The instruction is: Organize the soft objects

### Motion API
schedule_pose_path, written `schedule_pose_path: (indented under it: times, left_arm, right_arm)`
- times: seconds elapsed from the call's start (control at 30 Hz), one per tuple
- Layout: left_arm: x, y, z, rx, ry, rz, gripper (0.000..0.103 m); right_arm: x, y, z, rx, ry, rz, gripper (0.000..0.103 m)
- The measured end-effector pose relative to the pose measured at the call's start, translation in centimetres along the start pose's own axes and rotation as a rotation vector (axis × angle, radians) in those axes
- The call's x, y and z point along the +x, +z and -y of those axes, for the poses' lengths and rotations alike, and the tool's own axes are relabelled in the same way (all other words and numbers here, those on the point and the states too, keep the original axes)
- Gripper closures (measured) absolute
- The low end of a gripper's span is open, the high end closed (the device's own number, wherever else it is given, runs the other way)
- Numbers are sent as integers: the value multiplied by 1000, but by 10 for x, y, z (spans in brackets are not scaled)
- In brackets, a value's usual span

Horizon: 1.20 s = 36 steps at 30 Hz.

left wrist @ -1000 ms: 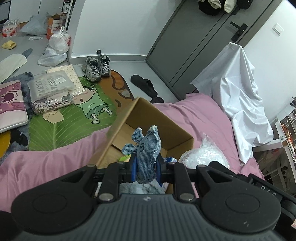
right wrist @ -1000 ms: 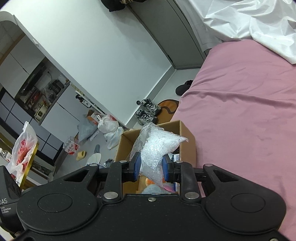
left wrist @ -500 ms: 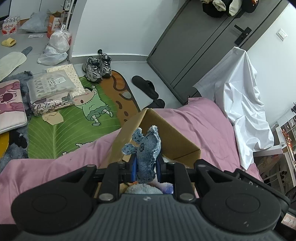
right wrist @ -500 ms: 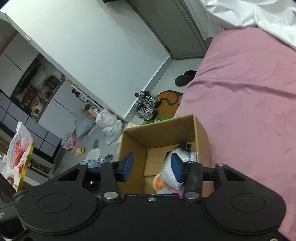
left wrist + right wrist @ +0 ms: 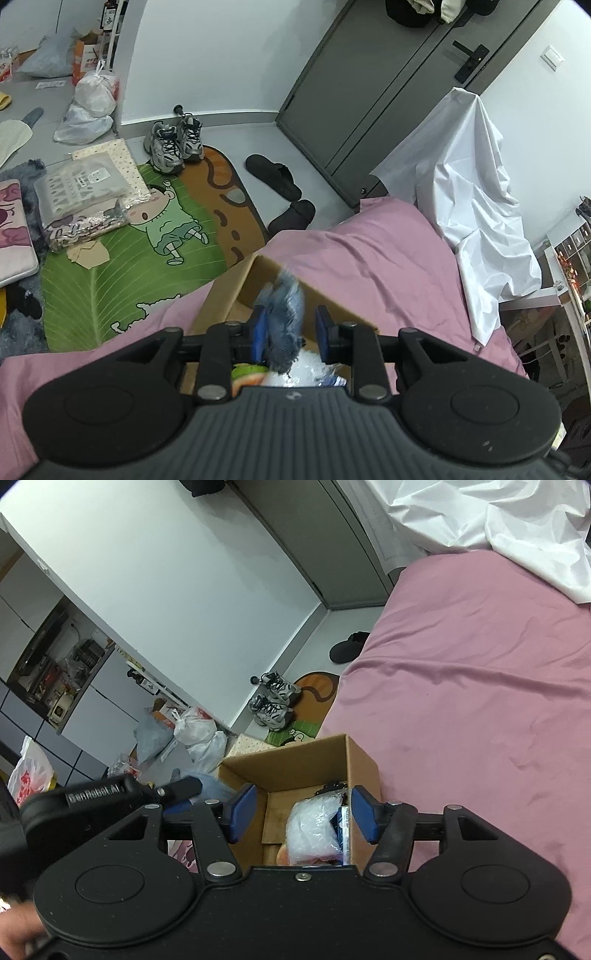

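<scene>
Over the cardboard box (image 5: 236, 295) on the pink bed (image 5: 388, 258), the left gripper (image 5: 288, 328) is opening, the blurred denim plush toy (image 5: 284, 317) dropping between its parted jaws straight toward the box below, while the right gripper (image 5: 301, 814), jaws opening and empty, is hovering above the crinkled plastic bag (image 5: 314, 827) already inside.

A home bedroom: pink-sheeted bed (image 5: 388, 258), sneakers (image 5: 173, 146) on cartoon rug (image 5: 122, 273).

Left hand-held gripper (image 5: 290, 329) jaws just opening; right hand-held gripper (image 5: 302, 815) jaws apart, widening.
</scene>
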<state>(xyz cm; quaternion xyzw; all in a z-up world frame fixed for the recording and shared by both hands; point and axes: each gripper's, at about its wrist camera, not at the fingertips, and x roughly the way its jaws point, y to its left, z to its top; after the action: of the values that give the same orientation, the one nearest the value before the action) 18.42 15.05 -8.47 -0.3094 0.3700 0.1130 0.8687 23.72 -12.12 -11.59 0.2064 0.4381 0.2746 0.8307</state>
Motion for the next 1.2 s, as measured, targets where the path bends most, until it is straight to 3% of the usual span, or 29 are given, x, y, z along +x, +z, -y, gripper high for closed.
schedule_pose_path:
  times: [0.03,0.1,0.23,0.4,0.5,0.63,0.77,0.87,1.2]
  left_arm:
    - [-1,2,1,4,-17,3,71]
    - [-7,2,4,18,-18,23,53]
    - [-14,-1,6,23,24,37,45]
    - [-22,-5,4,34,63,28,27]
    - [-27,-8,6,47,96,6,24]
    - [-37,-13,12,84,124,-9,17]
    - [-46,-20,17,121,120,-29,14]
    - [-52,-26,21,138,120,-35,9]
    - [-79,-48,27,199,97,-59,1]
  right_arm:
    - [-1,0,0,-3,-2,0,46]
    - [-1,1,-2,-9,-3,-4,45]
    - [-3,2,-5,-27,-23,-14,33]
    - [-12,2,-7,-49,-40,-16,20]
    - [-18,1,-8,-63,-62,-16,12]
    - [-28,0,-10,-80,-68,-12,11]
    - [-39,0,-14,-110,-103,-4,8]
    - [-50,-2,-17,-130,-127,12,0]
    - [-80,-12,-23,-174,-159,39,0]
